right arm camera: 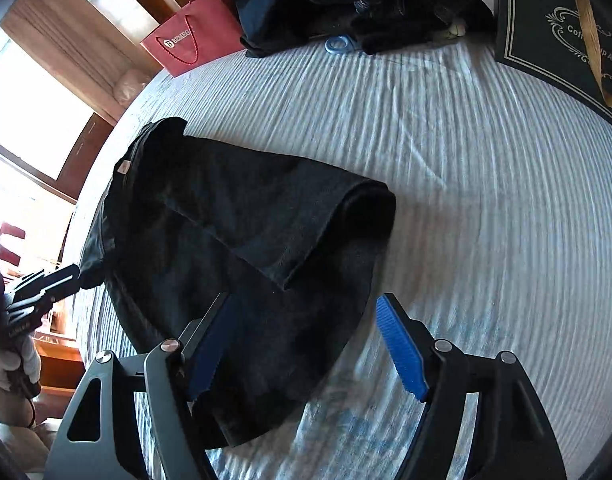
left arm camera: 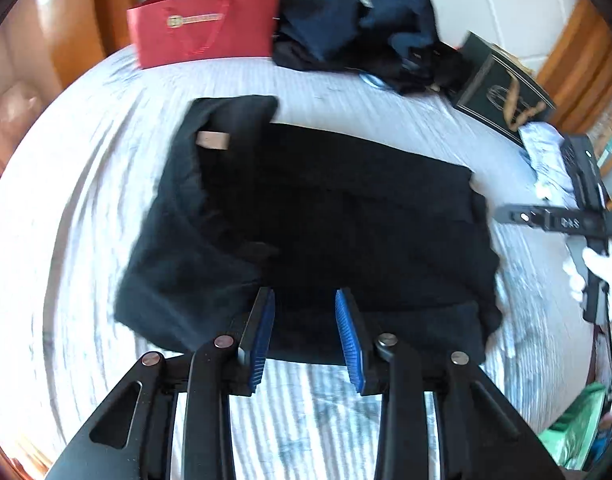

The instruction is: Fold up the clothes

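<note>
Right up close, the left gripper (left arm camera: 305, 322) hangs with its blue pads a modest gap apart and nothing pinched between them, poised over the near edge of the black garment (left arm camera: 306, 216). That garment lies folded on the striped bedsheet (left arm camera: 317, 420), roughly mid-bed, a pale label (left arm camera: 212, 140) showing at its far left corner. From the right wrist view, the right gripper (right arm camera: 317, 348) stands spread wide, jaws released, its left pad over the garment's near edge and the right pad out over bare sheet; the cloth lies beneath the fingers and is not gripped. A folded-over layer forms a rounded flap across the garment's top.

Moving outward: in the left wrist view the right gripper shows at the far right edge, held by a white-gloved hand (left arm camera: 597, 272), clear of the garment. Across the bed's far side lies a heap of dark clothes (left arm camera: 361, 40), navy and black, with a red paper bag (left arm camera: 206, 26) standing to its left and a dark gift bag (left arm camera: 501, 92) with tan handles to its right. Wooden furniture frames the room beyond the bed.
</note>
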A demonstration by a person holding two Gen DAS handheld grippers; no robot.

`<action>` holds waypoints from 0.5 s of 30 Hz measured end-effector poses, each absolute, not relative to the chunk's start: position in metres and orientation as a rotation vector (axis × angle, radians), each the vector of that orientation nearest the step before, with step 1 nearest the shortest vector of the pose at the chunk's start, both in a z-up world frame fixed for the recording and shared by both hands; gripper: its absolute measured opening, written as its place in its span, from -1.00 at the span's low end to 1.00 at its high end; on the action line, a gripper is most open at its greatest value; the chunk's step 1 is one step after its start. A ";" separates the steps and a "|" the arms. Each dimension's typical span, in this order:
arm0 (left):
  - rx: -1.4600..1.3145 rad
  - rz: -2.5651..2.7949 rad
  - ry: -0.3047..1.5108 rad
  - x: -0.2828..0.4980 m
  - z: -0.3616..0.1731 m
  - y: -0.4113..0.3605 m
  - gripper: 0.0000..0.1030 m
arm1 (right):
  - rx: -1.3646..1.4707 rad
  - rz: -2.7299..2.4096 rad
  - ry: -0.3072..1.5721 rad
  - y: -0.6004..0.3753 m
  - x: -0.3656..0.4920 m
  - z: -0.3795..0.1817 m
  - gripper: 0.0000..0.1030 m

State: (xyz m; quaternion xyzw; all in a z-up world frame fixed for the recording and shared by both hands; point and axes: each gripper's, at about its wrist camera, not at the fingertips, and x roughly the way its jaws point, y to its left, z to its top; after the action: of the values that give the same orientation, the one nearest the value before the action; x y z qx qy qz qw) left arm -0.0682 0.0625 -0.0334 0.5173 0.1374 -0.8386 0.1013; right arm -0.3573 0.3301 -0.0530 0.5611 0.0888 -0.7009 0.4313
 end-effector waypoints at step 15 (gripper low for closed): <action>1.126 -2.135 0.637 -0.036 -0.048 0.094 0.04 | 0.963 -1.429 0.698 0.214 -0.368 -0.029 0.06</action>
State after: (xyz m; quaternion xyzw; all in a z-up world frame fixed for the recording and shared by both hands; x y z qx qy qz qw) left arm -0.0362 0.0943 -0.0482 0.4279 0.2418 -0.8111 0.3169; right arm -0.3684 0.2144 -0.0289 0.4149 0.3010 -0.6159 0.5983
